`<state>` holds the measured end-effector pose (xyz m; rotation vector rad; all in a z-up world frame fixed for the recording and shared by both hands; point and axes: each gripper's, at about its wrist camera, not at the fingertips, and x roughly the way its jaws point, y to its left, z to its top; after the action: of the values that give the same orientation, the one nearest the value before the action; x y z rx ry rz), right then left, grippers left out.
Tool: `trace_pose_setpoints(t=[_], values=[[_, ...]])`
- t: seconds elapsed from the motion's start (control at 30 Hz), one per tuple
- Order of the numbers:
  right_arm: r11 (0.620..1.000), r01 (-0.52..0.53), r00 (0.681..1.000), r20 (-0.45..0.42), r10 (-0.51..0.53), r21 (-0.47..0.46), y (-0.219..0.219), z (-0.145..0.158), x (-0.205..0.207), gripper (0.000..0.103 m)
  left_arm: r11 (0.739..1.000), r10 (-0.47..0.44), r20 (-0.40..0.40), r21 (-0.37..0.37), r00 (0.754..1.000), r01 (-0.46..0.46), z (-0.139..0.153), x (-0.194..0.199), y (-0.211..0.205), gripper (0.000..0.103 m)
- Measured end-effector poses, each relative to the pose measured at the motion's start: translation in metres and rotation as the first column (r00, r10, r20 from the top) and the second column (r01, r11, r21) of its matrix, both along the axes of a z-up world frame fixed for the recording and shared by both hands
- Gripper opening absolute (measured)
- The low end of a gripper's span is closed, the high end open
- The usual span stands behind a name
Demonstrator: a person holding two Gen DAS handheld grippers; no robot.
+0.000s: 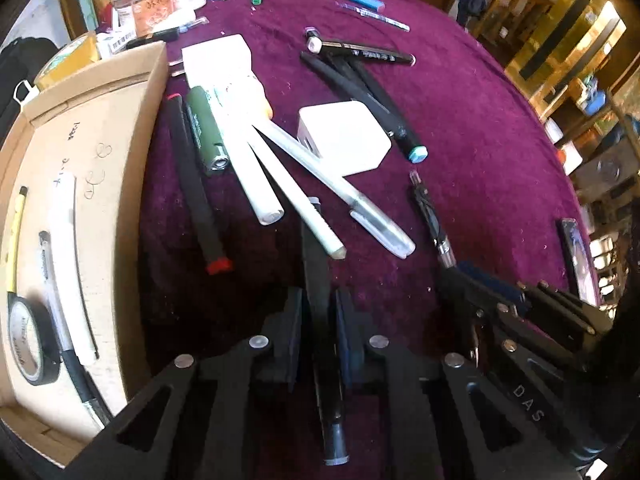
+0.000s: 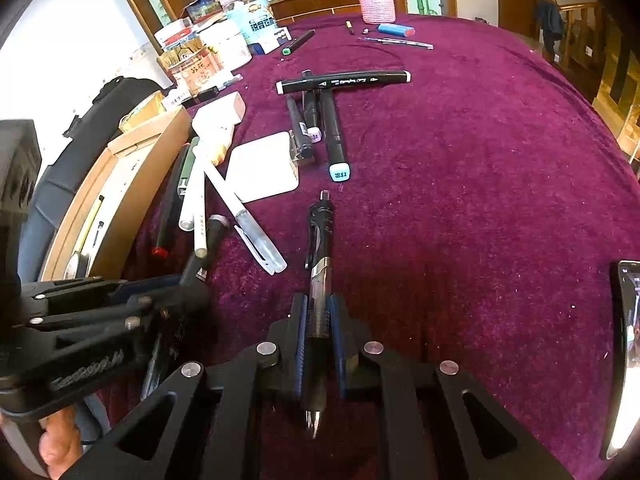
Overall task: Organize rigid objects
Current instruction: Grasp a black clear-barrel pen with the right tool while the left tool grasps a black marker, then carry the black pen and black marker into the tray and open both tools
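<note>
My left gripper is shut on a black marker that runs lengthwise between its pads, just above the purple cloth. A black click pen lies along the pads of my right gripper, which is shut on it, the tip pointing back toward the camera. In the left wrist view the right gripper shows at the right with that click pen. Seen from the right wrist, the left gripper stands at the left. A cardboard box at the left holds a yellow pencil, a tape roll and pens.
Loose on the cloth lie white pens, a green cylinder, a red-tipped black pen, a white charger block and black markers. Jars and boxes crowd the far left. A phone lies at the right edge.
</note>
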<state>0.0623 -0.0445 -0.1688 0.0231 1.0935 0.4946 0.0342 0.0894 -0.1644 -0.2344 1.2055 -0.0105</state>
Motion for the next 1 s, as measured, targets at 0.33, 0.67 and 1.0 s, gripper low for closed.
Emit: trace_pose_setpoints(t=[0.33, 0.67, 1.0], values=[[0.994, 0.049, 0.999, 0.013, -0.05, 0.102, -0.009, 0.04, -0.033, 0.01, 0.998, 0.005, 0.094, -0.067, 0.996, 0.001, 0.03, -0.05, 0.008, 0.014], [0.991, -0.035, 0.995, 0.097, 0.023, 0.127, 0.016, 0.074, -0.09, 0.01, 0.999, 0.01, 0.223, -0.045, 0.975, 0.0, 0.069, -0.109, 0.006, 0.014], [0.979, -0.13, 0.987, 0.117, 0.113, 0.155, 0.041, 0.092, -0.115, 0.01, 0.995, 0.094, 0.3, -0.07, 0.949, -0.076, 0.1, -0.144, 0.044, 0.014]])
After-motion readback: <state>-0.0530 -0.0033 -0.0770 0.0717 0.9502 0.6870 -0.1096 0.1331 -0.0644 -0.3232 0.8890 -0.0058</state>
